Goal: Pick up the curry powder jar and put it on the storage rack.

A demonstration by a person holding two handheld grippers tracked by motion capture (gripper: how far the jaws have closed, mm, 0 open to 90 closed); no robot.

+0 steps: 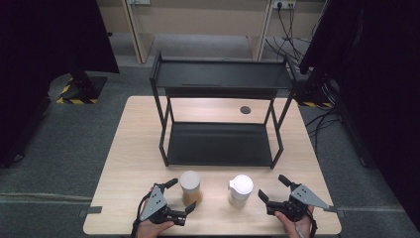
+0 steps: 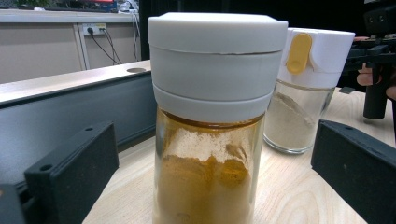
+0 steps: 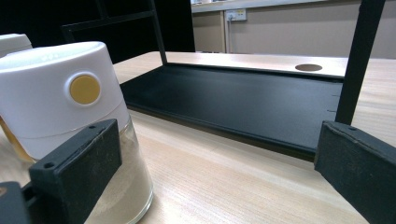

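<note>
Two glass spice jars with white lids stand near the table's front edge. The one with orange-brown powder (image 1: 190, 188) (image 2: 210, 140) stands between the spread jaws of my left gripper (image 1: 180, 195) (image 2: 210, 186), which is open around it without touching. The jar of pale powder (image 1: 240, 191) (image 2: 306, 93) (image 3: 70, 126) has a yellow button on its lid. My right gripper (image 1: 271, 188) (image 3: 215, 182) is open just to that jar's right, and the jar sits at its left jaw, not between the jaws.
A black two-tier metal rack (image 1: 220, 144) (image 3: 243, 100) stands mid-table behind the jars, both shelves bare. A round cable hole (image 1: 245, 110) is in the tabletop behind it. Bare wood lies left and right of the rack.
</note>
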